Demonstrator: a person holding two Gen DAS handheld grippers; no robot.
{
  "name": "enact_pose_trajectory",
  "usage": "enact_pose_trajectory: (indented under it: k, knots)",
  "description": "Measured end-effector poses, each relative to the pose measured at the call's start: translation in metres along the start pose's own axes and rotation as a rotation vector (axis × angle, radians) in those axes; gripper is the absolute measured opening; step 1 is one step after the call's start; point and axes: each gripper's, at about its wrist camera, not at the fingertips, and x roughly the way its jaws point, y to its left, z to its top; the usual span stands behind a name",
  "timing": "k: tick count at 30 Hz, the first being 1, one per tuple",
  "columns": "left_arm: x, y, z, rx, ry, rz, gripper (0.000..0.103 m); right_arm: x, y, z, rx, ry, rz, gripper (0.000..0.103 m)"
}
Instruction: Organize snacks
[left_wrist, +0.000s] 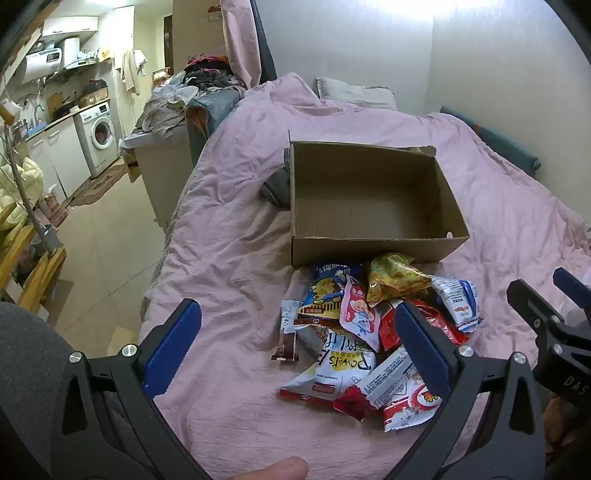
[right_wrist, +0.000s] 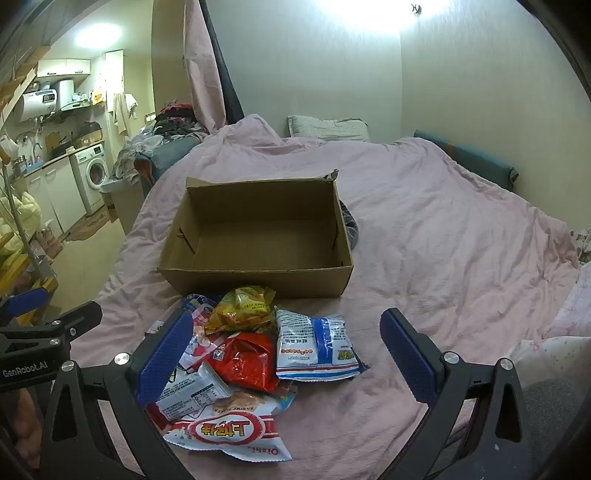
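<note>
An empty cardboard box (left_wrist: 369, 243) (right_wrist: 258, 284) sits open on the pink bed cover. In front of it lies a pile of several snack packets (left_wrist: 354, 332) (right_wrist: 243, 354), among them a yellow bag (left_wrist: 395, 280) (right_wrist: 240, 306), a red bag (right_wrist: 247, 362) and a white-and-blue packet (left_wrist: 458, 299) (right_wrist: 314, 347). My left gripper (left_wrist: 299, 350) hovers open over the pile's left part, nothing between its blue pads. My right gripper (right_wrist: 288, 354) is also open, above the pile's right side, empty. Each gripper shows at the edge of the other's view.
The pink bed cover (left_wrist: 229, 236) (right_wrist: 443, 236) spreads around the box, with a pillow (right_wrist: 327, 127) at the far wall. Left of the bed are a clothes-heaped cabinet (left_wrist: 166, 147), bare floor, and a washing machine (left_wrist: 98, 134). A fingertip (left_wrist: 273, 469) shows at the bottom edge.
</note>
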Motion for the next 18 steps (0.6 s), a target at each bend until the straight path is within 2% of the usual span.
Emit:
enact_pose_trajectory:
  k: [18]
  knots:
    - [-0.0003,-0.0003,0.0004,-0.002,-0.002,0.001,0.103,-0.0001,0.0004,-0.0012,0.002,-0.003,0.009,0.103]
